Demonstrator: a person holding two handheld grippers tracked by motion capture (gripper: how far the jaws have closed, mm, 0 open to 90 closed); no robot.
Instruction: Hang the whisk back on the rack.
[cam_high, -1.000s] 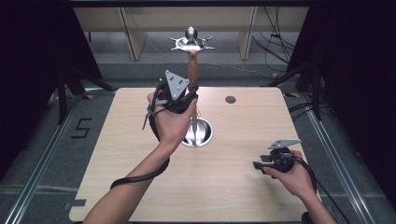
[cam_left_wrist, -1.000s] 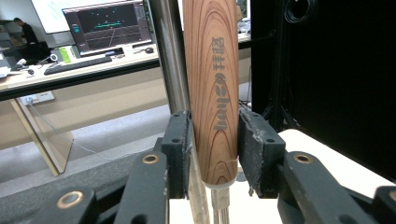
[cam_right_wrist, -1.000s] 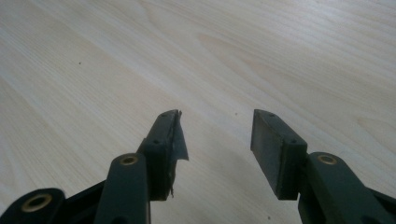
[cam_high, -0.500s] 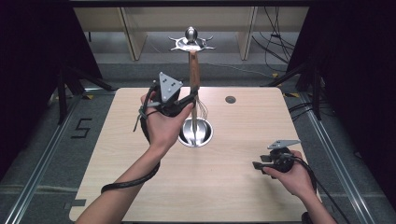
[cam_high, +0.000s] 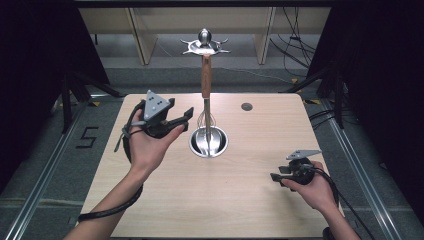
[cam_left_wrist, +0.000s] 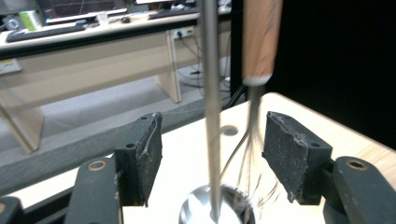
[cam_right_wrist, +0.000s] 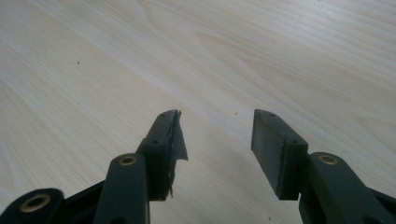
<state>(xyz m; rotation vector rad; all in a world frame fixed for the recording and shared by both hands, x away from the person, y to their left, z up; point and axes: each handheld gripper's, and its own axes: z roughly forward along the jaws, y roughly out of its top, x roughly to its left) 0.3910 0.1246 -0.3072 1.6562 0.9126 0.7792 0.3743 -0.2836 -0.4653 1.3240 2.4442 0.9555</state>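
Jaws of my left gripper (cam_left_wrist: 212, 154) have just been opening, empty, off the whisk (cam_left_wrist: 259, 42) hanging between them. It looks light with springy wires, so I would grip its stiff wooden handle.

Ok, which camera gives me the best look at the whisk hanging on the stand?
The high view: it shows the whole whisk, wooden handle up under the stand top, wires down over the round steel base. The left gripper view shows it close but blurred and cropped, beyond the open left gripper. The right gripper view faces bare table.
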